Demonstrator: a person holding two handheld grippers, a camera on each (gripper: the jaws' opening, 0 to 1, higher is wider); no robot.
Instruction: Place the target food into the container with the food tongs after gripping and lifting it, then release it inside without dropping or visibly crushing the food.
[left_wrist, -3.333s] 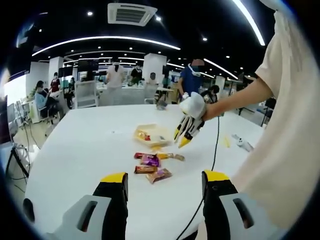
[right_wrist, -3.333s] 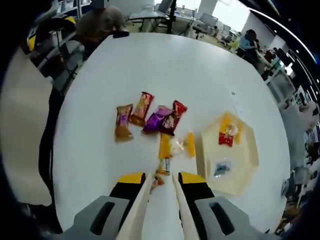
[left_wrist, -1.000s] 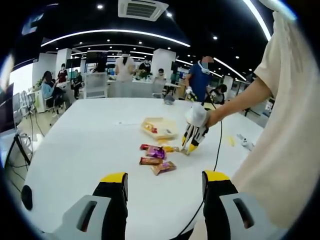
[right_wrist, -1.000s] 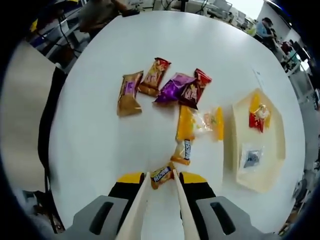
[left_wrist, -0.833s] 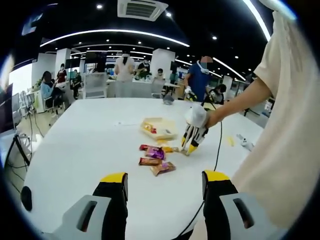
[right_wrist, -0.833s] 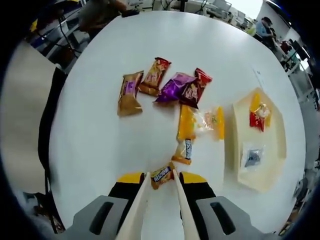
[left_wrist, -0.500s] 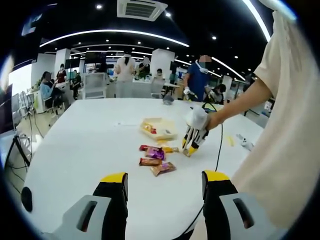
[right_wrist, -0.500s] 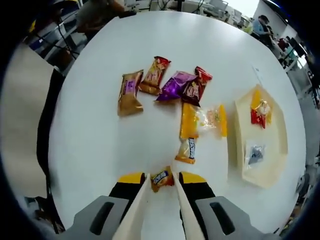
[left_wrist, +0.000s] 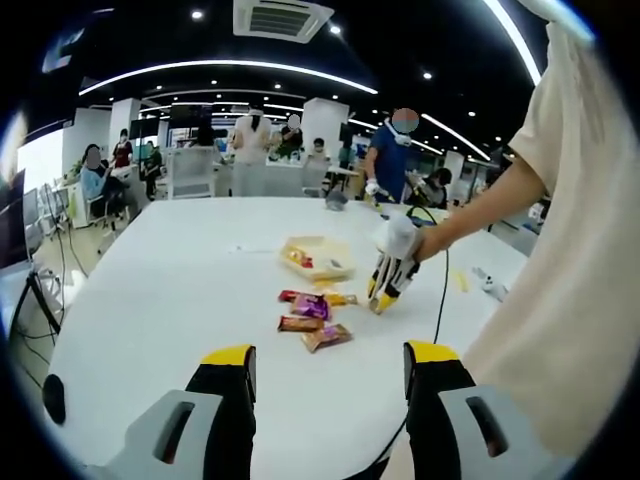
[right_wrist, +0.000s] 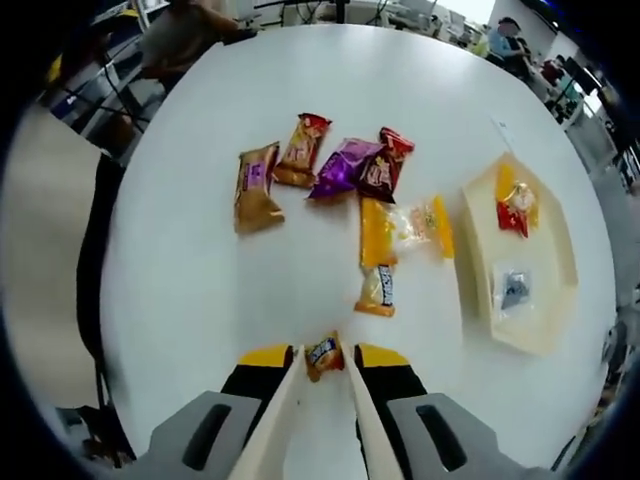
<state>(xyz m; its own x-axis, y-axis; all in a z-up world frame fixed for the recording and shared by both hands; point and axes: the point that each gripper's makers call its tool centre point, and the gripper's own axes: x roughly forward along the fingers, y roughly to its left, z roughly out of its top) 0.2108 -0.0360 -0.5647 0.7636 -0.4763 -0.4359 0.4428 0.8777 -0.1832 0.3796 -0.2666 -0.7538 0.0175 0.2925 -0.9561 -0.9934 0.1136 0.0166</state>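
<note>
- My right gripper (right_wrist: 322, 372) has its jaws drawn close, with the cream blades of the food tongs (right_wrist: 283, 415) running along them, and the blade tips pinch a small orange-and-blue wrapped candy (right_wrist: 323, 354).
- That candy is lifted at the tong tips, above the white table (right_wrist: 200, 290), on the near side of the scattered snacks.
- Just beyond the tips lies a small orange packet (right_wrist: 378, 290), and past it a yellow-and-clear bag (right_wrist: 402, 228).
- Farther off a row of wrappers lies on the table: a brown packet (right_wrist: 253, 188) at the left, an orange-red one (right_wrist: 301, 150), a purple one (right_wrist: 343, 165), and a dark red one (right_wrist: 385, 165) touching the purple.
- The container (right_wrist: 556, 300) is a shallow cream tray at the right, well apart from the held candy; inside it lie a red-and-yellow packet (right_wrist: 516, 210) and a small clear packet (right_wrist: 515, 289).
- My left gripper (left_wrist: 330, 390) hangs above the near edge of the table with its yellow-tipped jaws spread wide and nothing between them.
- In the left gripper view the right gripper (left_wrist: 388, 280) is seen pointing down by the snack pile (left_wrist: 312, 315), with the tray (left_wrist: 318, 258) just beyond it.
- A cream sleeve (left_wrist: 570, 150) fills the right side of that view, and people stand at desks in the far office.
</note>
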